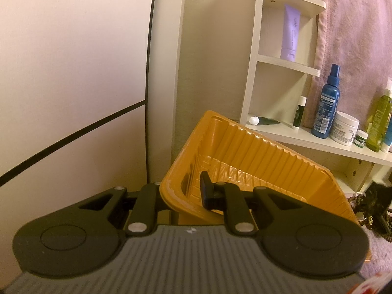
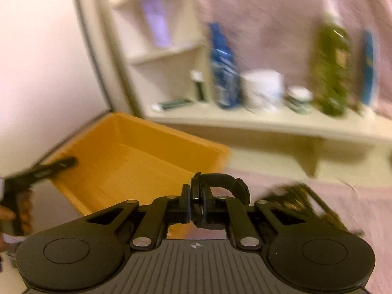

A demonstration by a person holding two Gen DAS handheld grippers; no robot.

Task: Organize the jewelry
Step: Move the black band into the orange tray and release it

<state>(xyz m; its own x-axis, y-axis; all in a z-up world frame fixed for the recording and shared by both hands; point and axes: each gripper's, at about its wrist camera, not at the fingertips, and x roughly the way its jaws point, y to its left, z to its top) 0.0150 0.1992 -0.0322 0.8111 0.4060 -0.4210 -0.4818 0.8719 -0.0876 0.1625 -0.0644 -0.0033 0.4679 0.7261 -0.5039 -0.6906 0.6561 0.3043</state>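
The left gripper [image 1: 180, 191] had its fingers clamped on the rim of the ribbed orange plastic tray [image 1: 257, 161], tilting it to receive jewelry. The right gripper [image 2: 196, 202] pinched what seemed a black curved hair clip [image 2: 220, 183], beside the tray, above the bead pile [image 2: 301, 203].

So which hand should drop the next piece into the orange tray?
Right, probably. The right gripper is already shut on a black curved piece, just short of the orange tray. The left gripper is clamped on the tray's near wall, holding it tilted.
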